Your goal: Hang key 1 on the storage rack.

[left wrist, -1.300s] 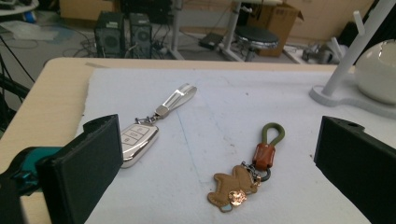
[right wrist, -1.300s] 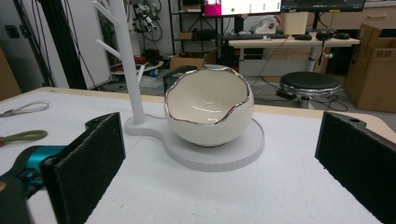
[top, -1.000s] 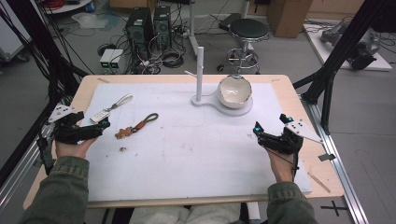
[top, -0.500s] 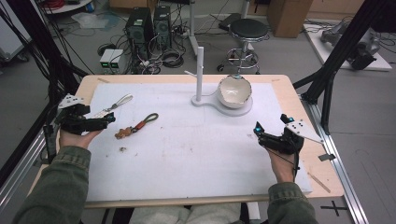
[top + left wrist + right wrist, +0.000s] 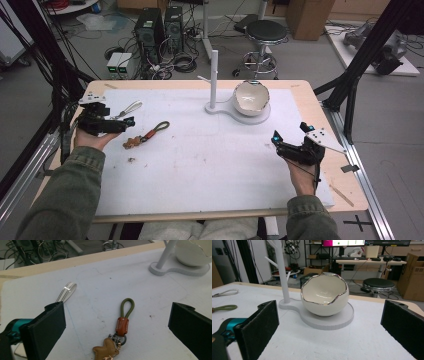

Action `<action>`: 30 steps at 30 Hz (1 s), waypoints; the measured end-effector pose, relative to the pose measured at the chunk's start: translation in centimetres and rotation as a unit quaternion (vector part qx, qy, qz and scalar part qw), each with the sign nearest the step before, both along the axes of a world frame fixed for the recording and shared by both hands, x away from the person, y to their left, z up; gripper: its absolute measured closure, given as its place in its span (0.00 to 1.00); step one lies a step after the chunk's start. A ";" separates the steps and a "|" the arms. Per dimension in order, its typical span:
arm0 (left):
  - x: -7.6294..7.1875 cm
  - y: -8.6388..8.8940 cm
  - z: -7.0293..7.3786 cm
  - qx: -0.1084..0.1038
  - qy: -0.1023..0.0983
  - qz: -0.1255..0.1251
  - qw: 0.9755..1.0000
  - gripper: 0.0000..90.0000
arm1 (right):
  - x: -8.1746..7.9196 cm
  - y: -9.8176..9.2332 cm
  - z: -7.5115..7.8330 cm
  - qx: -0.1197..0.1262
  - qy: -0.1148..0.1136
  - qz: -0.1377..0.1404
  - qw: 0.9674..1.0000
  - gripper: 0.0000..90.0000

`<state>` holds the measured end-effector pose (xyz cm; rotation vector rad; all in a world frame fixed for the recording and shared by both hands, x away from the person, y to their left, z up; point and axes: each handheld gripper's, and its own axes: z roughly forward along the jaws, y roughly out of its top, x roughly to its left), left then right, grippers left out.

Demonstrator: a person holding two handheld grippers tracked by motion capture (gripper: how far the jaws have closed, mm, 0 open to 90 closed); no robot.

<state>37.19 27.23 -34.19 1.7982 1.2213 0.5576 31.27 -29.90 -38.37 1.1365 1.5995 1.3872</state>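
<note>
Since the earlier frames the left claw has lifted and shifted toward 1 o'clock, nearer the keychain; the right claw is unchanged. Left claw jaws stand wide apart, holding nothing. Keychain lies flat on the counter between the jaws' line of sight, green loop at 12 o'clock, tan charm at 6. Right claw jaws also apart, facing the egg-shaped bowl on its white stand; bowl interior looks empty.

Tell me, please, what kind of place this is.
Probably a lab or workshop, not a home: desktop computer towers and tangled cables sit on the bare floor behind the table, with a desk of monitors farther off.
</note>
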 end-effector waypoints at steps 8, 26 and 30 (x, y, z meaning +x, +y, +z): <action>1.7 -2.0 0.9 0.034 0.014 -0.033 0.999 0.02 | 0.0 -0.1 0.0 0.002 -0.001 -0.003 1.000 0.01; 5.7 -2.3 -0.4 0.047 0.059 -0.048 0.996 0.02 | 0.0 -0.3 0.0 0.006 0.000 -0.005 1.000 0.01; 6.4 -2.0 -1.2 0.049 0.072 -0.047 0.995 0.02 | 0.0 -0.3 0.0 0.005 -0.002 -0.005 1.000 0.01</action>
